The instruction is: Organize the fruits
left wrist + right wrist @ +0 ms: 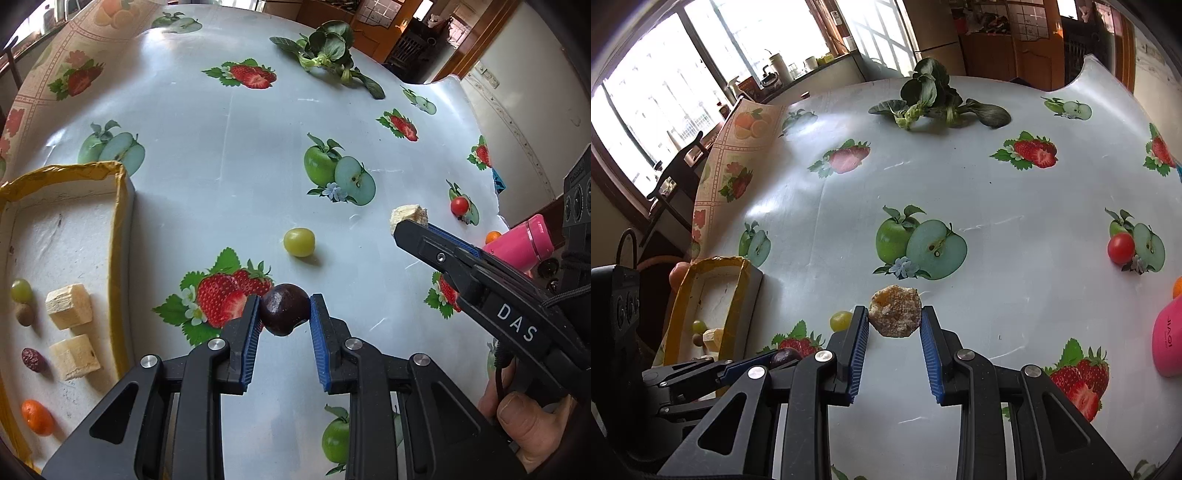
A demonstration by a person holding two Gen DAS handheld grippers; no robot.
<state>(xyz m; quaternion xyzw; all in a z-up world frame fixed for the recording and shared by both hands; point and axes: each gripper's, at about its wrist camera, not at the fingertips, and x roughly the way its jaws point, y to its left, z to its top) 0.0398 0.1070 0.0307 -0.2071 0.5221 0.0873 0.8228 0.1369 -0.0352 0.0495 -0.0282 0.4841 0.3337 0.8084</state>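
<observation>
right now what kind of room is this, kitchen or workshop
Most likely a home kitchen or dining room: a table under a fruit-print tablecloth, a kettle and jars on the window counter, wooden cabinets behind, and leafy greens lying on the table.

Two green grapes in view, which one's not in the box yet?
The round green grape lying loose on the fruit-print tablecloth, just beyond the left tongs. The other green grape already sits inside the yellow-rimmed white box.
</observation>
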